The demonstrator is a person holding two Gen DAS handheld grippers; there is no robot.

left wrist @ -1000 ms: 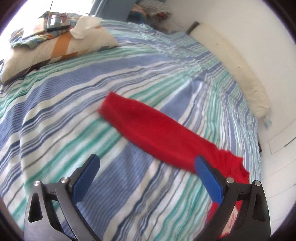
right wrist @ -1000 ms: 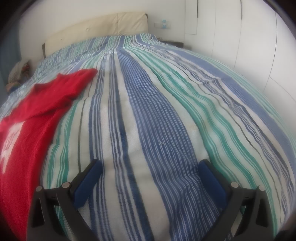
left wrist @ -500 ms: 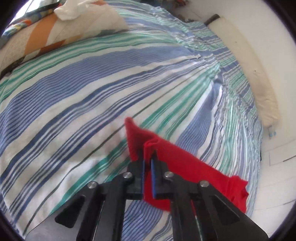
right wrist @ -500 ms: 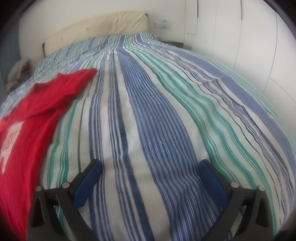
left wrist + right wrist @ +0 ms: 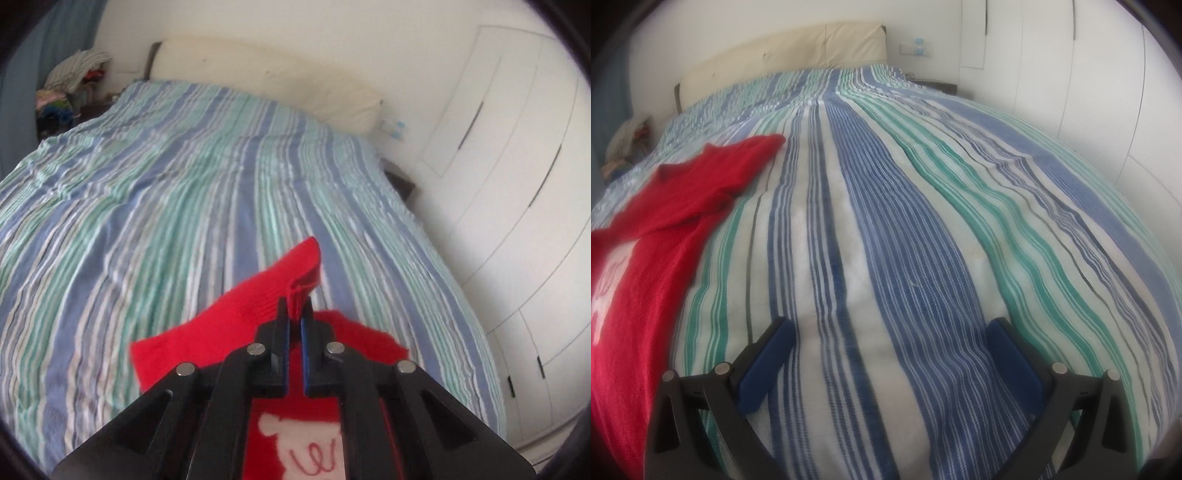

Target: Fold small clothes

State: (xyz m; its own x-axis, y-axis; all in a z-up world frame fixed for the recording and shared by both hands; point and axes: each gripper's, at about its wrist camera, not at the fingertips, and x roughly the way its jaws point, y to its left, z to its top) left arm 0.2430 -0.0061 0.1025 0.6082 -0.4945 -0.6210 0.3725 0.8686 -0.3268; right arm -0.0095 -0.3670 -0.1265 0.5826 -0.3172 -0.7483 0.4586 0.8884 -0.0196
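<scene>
While your left gripper (image 5: 295,314) clamps the red knit sweater's (image 5: 243,314) sleeve above the blue-green striped bed (image 5: 184,184), your right gripper (image 5: 886,354) hangs apart, empty, beside the sweater's body.

Sweater (image 5: 236,314): red (white motif on front); bed cover (image 5: 886,221): blue, green and white stripes

Both wrist views look down the striped bed (image 5: 886,221) toward its headboard (image 5: 266,74) — the left seemingly higher — sharing the red garment (image 5: 665,206).
</scene>
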